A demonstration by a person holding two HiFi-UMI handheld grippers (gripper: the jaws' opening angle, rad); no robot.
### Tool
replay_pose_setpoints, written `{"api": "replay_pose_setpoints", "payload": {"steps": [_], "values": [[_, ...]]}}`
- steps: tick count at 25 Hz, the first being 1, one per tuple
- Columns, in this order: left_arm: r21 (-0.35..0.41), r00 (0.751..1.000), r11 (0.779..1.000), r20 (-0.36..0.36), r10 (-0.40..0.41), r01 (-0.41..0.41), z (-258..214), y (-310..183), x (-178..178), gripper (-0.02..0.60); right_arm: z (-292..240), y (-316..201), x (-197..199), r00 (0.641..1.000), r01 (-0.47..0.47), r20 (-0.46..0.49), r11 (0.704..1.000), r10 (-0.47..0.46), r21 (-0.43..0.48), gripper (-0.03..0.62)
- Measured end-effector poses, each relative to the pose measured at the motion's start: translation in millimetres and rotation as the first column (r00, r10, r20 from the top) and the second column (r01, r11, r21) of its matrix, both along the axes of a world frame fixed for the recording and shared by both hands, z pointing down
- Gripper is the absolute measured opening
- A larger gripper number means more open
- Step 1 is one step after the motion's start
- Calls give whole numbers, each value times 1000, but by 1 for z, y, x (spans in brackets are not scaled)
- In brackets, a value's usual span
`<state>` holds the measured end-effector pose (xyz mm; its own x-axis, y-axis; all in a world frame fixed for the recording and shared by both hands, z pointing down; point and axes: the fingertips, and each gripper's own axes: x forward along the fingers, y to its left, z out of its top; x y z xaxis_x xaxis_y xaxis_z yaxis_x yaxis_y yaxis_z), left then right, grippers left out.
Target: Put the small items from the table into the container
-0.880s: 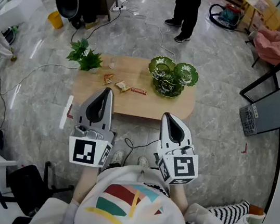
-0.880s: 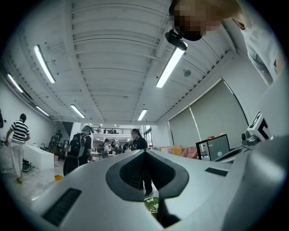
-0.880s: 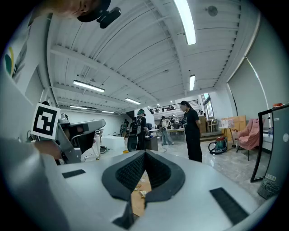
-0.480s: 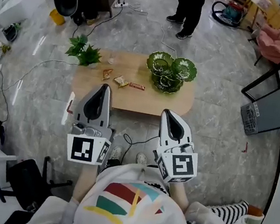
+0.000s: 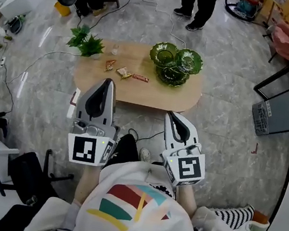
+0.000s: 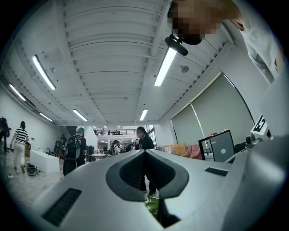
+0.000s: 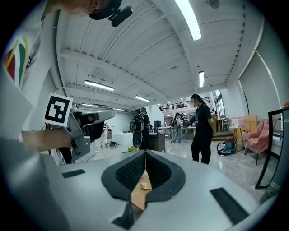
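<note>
A low wooden table [image 5: 137, 92] stands ahead of me. On its left half lie three small snack packets: an orange one [image 5: 109, 65], a pale one [image 5: 123, 72] and a long red one [image 5: 140, 78]. The green three-lobed glass container [image 5: 174, 65] sits at the table's right back. My left gripper [image 5: 106, 82] hangs at the near table edge, shut and holding nothing. My right gripper [image 5: 170, 116] is just short of that edge, also shut and bare. Through the right gripper's [image 7: 145, 153] jaw notch I see the tabletop and a packet [image 7: 144, 185]; the left gripper [image 6: 144, 152] points slightly upward.
A potted plant [image 5: 85, 43] and a small glass cup [image 5: 114, 51] stand at the table's back left. A person [image 5: 197, 4] stands beyond the table. A dark monitor on a stand [image 5: 287, 105] is at the right, an office chair [image 5: 25, 183] at my left, cables on the floor.
The head view has shifted, so the table sits a little higher and more to the left in frame. Both grippers stay shut in front of my body.
</note>
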<state>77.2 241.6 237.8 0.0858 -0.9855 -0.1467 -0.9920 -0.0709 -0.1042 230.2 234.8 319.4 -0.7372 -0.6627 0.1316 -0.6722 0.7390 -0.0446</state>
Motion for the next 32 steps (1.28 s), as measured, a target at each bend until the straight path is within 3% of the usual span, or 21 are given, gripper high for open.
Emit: {"api": "replay_pose_setpoints", "payload": {"steps": [6, 11, 17, 24, 28, 32], "values": [[19, 999, 999, -32, -27, 27, 6, -25, -30, 9, 3, -20, -15, 1000, 0, -6, 1000, 0, 12, 15], [26, 997, 999, -71, -24, 26, 17, -66, -80, 9, 11, -59, -51, 999, -24, -40, 1000, 25, 9, 15], [35, 996, 998, -71, -45, 47, 22, -133, -176, 8, 7, -129, -130, 994, -54, -88, 998, 57, 36, 15], [45, 994, 999, -102, -26, 31, 14, -203, -286, 8, -15, -204, -231, 993, -97, -63, 995, 98, 28, 15], [48, 995, 999, -96, 1, 3, 15, -240, -311, 9, -25, -238, -250, 986, -147, -71, 987, 151, 59, 15], [38, 995, 999, -98, 11, -7, 27, -267, -310, 9, -23, -248, -240, 986, -168, 13, 986, 168, 11, 17]]}}
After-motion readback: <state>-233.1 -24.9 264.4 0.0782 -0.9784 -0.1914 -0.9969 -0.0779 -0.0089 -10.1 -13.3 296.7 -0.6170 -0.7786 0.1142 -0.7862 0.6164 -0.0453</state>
